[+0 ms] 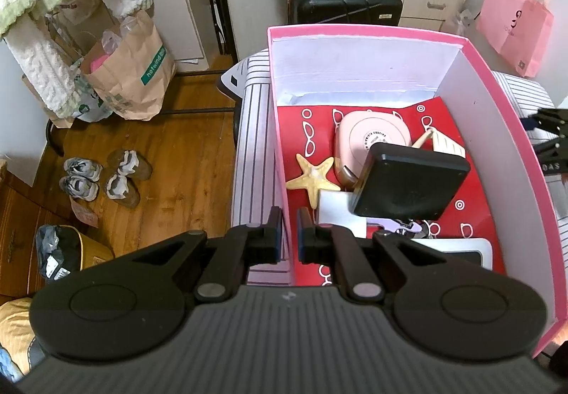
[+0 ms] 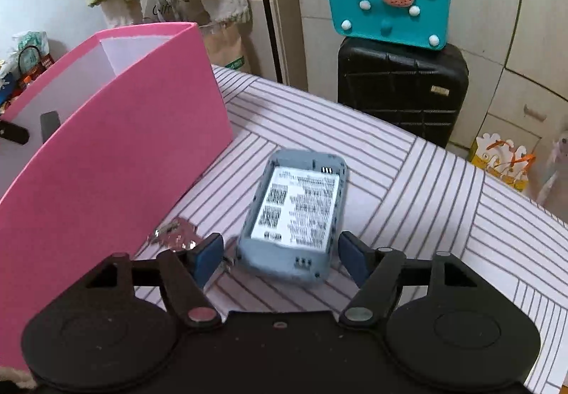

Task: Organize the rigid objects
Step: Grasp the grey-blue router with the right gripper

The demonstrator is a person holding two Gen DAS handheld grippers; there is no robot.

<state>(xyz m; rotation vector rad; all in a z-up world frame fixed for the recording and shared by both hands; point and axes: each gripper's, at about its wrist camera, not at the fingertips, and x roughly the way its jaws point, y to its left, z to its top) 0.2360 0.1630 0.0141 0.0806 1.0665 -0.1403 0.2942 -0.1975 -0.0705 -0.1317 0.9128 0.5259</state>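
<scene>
A pink box (image 1: 355,30) with white inner walls stands on the striped cloth. My left gripper (image 1: 289,234) is shut on its near left wall, one finger outside and one inside. In the box lie a black square slab (image 1: 411,181), a pink round device (image 1: 372,138), a starfish (image 1: 314,177) and a white-framed device (image 1: 461,248). In the right wrist view the pink box (image 2: 124,152) stands at the left. Beside it a grey device (image 2: 294,205) lies label up, its near end between the fingers of my open right gripper (image 2: 279,241), with a gap on each side.
A small shiny object (image 2: 175,234) lies by the box next to my right gripper's left finger. The striped cloth (image 2: 408,181) ends at the far edge, with a black suitcase (image 2: 401,92) and teal bag (image 2: 387,10) behind. Shoes (image 1: 103,177) and paper bags (image 1: 131,74) sit on the floor.
</scene>
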